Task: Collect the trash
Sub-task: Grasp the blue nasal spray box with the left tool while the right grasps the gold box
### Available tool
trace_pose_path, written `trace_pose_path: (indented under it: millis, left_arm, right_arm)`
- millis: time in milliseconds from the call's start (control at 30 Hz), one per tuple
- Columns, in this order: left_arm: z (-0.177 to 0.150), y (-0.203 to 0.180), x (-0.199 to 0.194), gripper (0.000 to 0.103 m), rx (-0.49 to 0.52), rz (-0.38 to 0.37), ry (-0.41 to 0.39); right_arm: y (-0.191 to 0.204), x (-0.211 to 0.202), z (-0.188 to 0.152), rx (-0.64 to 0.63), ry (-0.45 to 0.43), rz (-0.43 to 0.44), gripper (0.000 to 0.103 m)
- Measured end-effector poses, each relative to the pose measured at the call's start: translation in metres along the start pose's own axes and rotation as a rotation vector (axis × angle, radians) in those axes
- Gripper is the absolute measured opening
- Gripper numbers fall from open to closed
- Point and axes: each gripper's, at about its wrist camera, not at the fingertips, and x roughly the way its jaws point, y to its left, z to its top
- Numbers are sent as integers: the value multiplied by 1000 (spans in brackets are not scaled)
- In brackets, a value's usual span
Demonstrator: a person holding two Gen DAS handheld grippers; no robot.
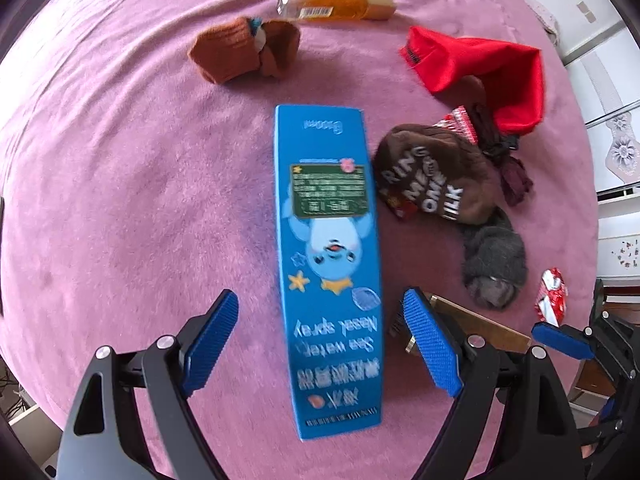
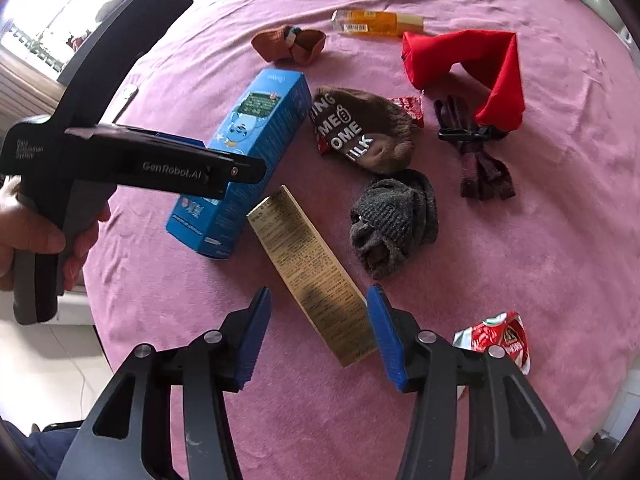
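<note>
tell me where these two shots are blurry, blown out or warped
Left wrist view: the long blue nasal-spray carton is motion-smeared, its lower print hard to read; the pink plush tablecloth bulges from fisheye distortion. Right wrist view: the window at top left is blown out white; the tan printed carton blurs toward its near end, with a dark shadow patch on it.

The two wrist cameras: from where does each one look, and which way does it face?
Left wrist: sits on the left gripper, looks steeply down on the blue box; its own open fingers show.
Right wrist: sits on the right gripper, looks steeply down on the tan box; its fingers, open, and the person's left hand show.
Both views share the pink cloth, both boxes and the socks.
</note>
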Motion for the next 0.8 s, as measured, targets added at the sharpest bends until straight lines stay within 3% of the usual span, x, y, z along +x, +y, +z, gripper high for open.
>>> trace_pose_path:
  millis: [233, 367, 567, 633, 800]
  left_arm:
    - [8, 3, 25, 84, 1, 0, 65]
    - [11, -1, 33, 78, 7, 26, 84]
    - [9, 2, 36, 61, 6, 82, 72]
    - [5, 3, 34, 49, 9, 90, 60]
    - [-8, 8, 20, 48, 11, 56, 51]
  right_arm:
    - [3, 24, 6, -58, 50, -16, 49]
    - [4, 37, 8, -64, 81, -19, 51]
    - [2, 48, 7, -40, 98, -26, 46]
    - [0, 48, 7, -10, 105, -4, 44]
    - [-6, 37, -2, 103, 93, 59, 41]
